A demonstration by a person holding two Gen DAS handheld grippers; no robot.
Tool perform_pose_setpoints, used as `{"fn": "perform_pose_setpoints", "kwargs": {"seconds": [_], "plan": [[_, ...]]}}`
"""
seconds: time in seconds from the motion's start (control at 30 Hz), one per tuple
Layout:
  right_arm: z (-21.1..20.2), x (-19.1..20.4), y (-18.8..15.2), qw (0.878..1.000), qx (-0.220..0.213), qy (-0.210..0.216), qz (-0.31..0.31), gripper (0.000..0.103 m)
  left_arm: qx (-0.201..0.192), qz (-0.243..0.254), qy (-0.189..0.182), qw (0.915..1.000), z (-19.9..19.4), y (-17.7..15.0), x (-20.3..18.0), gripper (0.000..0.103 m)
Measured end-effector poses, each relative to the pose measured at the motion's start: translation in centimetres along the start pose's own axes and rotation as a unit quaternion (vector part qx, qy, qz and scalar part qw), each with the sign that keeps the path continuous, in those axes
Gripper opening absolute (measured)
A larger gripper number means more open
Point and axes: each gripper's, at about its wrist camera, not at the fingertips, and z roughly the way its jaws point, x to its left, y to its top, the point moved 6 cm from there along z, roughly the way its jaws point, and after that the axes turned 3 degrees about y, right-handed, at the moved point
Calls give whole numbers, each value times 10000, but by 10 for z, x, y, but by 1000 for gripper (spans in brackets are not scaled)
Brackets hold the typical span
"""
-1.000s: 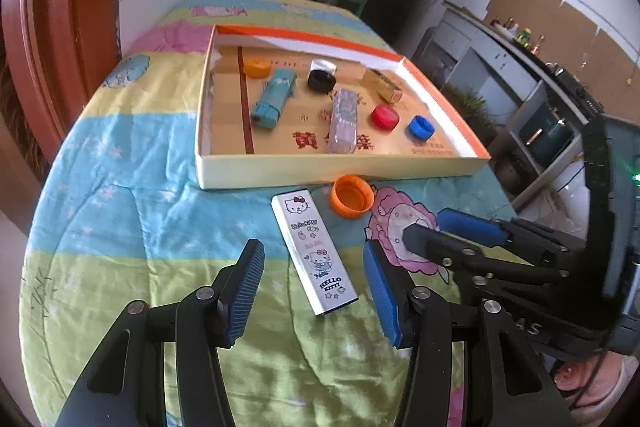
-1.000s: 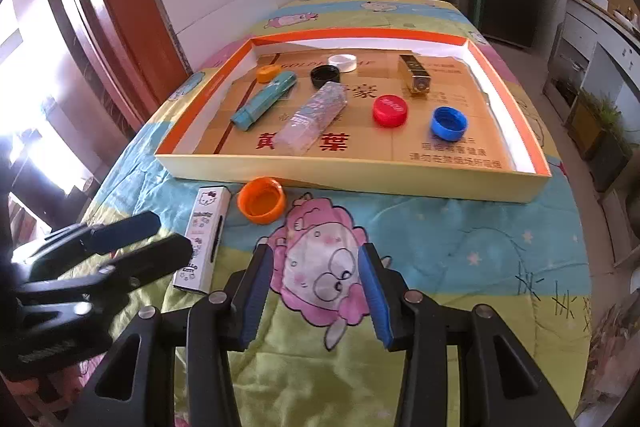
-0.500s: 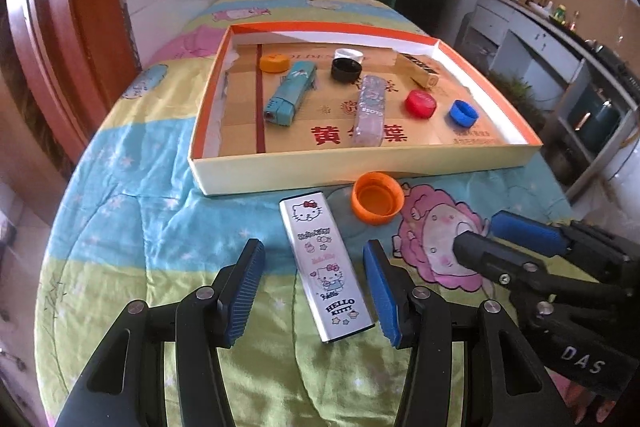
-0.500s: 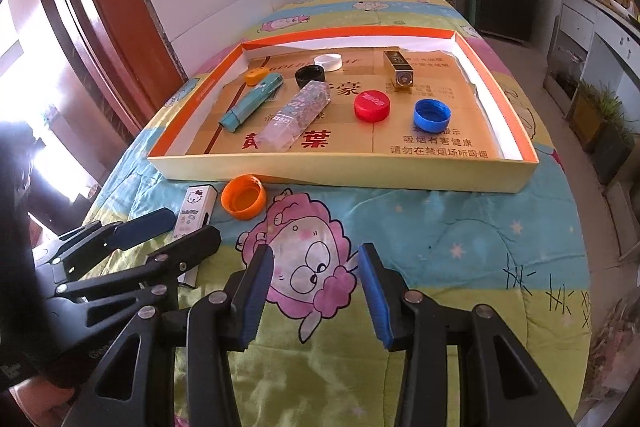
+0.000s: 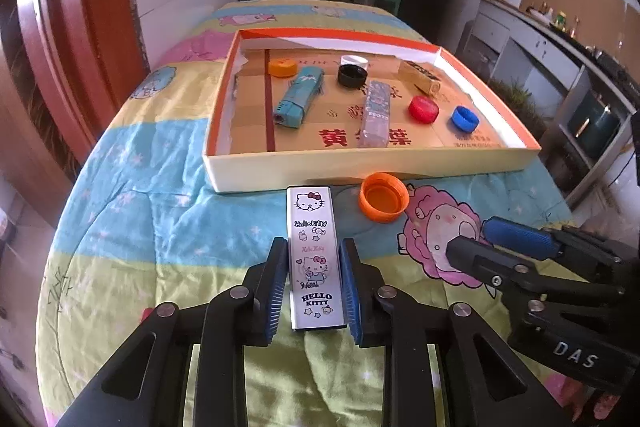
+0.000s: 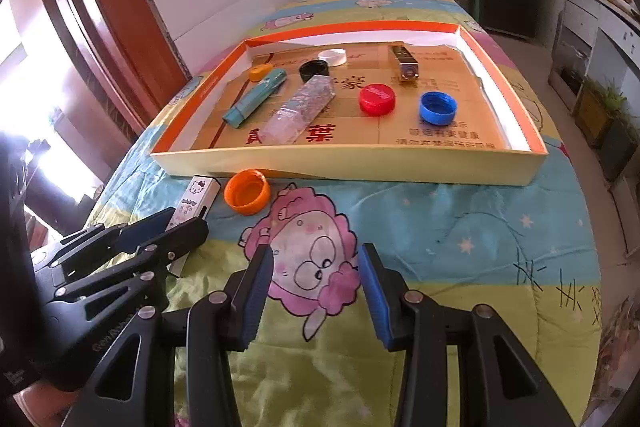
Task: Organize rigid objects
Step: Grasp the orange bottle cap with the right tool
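Looking along the left gripper (image 5: 314, 279), we see the Hello Kitty case (image 5: 315, 255) lying flat on the quilt (image 5: 140, 211), lengthwise between the blue pads (image 5: 277, 287). Its near half sits inside the jaws and its far end sticks out toward the tray (image 5: 360, 167). The jaws have just been closing, and both pads now press on the long sides of the case, pinching it. From the right view we see the same grip from the side: the left gripper (image 6: 180, 223) straddles the case (image 6: 196, 199), whose far end shows past the fingertips.

We see an orange cap (image 5: 383, 197) just right of the case's far end, open side up, near the tray's front wall.

Our right gripper (image 6: 316, 275) hovers over the pink cartoon figure (image 6: 308, 259) on the quilt, jaws spread with nothing between them.
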Motion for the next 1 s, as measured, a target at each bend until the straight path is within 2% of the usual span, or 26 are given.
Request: {"fn": "perform_pose_setpoints", "kwargs": {"seconds": [0.4,1.0], "plan": [[22,34,14,9989,78,155,-425,44,-241,-201,16,9995,-20,2,31,27],[49,53,34,9956,17,-168,-924,45,-182,-408,-29,9990,-18,-1,51,27]]}}
